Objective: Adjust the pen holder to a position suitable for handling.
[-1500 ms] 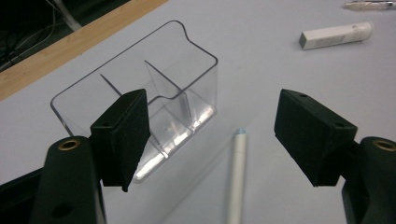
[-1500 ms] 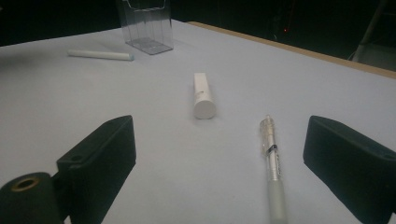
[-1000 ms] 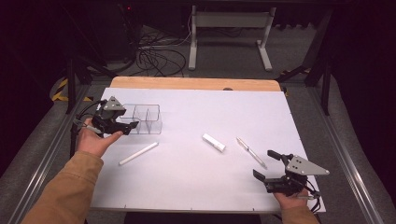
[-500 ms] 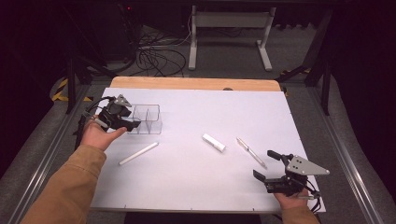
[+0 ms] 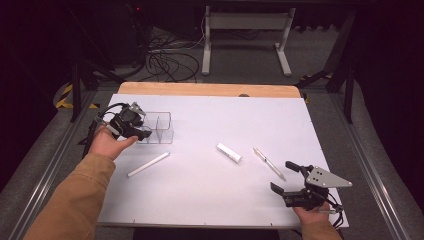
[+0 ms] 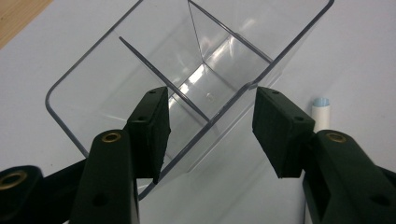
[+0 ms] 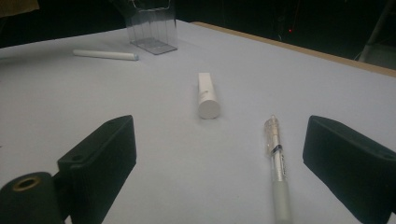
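Observation:
A clear plastic organizer (image 5: 159, 128) with several compartments stands at the table's left. My left gripper (image 5: 143, 132) is at its left end. In the left gripper view the jaws (image 6: 210, 112) straddle one wall of the organizer (image 6: 205, 65), one pad inside a compartment and one outside. They have just been closing, and a gap still shows at the outer pad. My right gripper (image 5: 281, 176) rests open near the front right, and its view (image 7: 219, 140) looks over a clear pen (image 7: 276, 158) and a short white tube (image 7: 206, 95).
A long white stick (image 5: 148, 164) lies in front of the organizer. The short white tube (image 5: 229, 152) and the pen (image 5: 269, 163) lie right of centre. The white sheet (image 5: 210, 200) covers the table, with a wooden edge (image 5: 210, 89) at the far side.
My left gripper has shifted right onto the organizer's end and its jaws have narrowed around the wall. The right gripper and the loose items have stayed put.

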Demonstrator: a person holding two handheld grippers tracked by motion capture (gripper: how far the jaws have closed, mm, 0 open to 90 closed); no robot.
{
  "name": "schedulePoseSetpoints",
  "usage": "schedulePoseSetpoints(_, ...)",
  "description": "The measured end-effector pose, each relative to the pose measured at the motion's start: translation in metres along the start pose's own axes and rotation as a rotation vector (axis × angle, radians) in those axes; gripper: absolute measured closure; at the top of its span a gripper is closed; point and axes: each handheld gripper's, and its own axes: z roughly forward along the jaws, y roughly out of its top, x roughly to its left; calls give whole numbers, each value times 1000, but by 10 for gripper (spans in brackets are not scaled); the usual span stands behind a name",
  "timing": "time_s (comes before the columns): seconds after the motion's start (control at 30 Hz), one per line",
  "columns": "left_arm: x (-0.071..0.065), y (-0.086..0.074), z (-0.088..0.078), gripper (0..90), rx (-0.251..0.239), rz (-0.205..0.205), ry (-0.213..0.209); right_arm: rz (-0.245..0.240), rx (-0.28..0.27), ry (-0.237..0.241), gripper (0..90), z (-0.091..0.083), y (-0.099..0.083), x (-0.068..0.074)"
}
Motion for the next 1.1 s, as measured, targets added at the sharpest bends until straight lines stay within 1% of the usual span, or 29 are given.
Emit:
schedulePoseSetpoints(0.07,0,0,0,481,6,15,2,-1,-1,0,100,0,0,0)
schedulePoseSetpoints(0.2,4,-1,0,483,-4,-4,-24,0,1,-1,100,0,0,0)
schedulePoseSetpoints(0.33,3,-1,0,496,3,21,-14,0,0,0,101,0,0,0)
schedulePoseSetpoints(0.4,4,-1,0,499,3,30,-18,1,0,0,101,0,0,0)
schedulePoseSetpoints(0.43,5,-2,-1,510,6,52,-25,-1,-1,3,101,0,0,-1)
schedulePoseSetpoints(0.47,5,-2,-1,520,6,52,-25,-1,0,2,101,1,-1,-1)
schedulePoseSetpoints(0.5,6,-2,-1,531,14,66,-29,-2,1,3,101,1,-1,-1)
schedulePoseSetpoints(0.63,10,1,-1,562,50,99,-47,0,3,4,102,1,-1,-1)
schedulePoseSetpoints(0.8,12,5,-2,592,96,167,-58,0,5,6,102,1,-1,-1)
schedulePoseSetpoints(0.83,12,6,-3,610,117,177,-67,1,6,8,103,1,-1,-1)
schedulePoseSetpoints(0.87,12,6,-3,619,117,177,-67,-2,7,10,103,1,-1,-1)
schedulePoseSetpoints(0.97,14,9,-3,643,150,184,-85,1,10,12,104,2,-1,-1)
schedulePoseSetpoints(1.0,14,9,-3,646,150,184,-85,1,10,12,104,2,-1,-1)
schedulePoseSetpoints(1.03,13,9,-3,654,157,200,-85,-1,9,15,105,2,-1,-1)
schedulePoseSetpoints(1.1,15,10,-4,664,170,220,-99,-1,10,16,105,2,-1,-1)
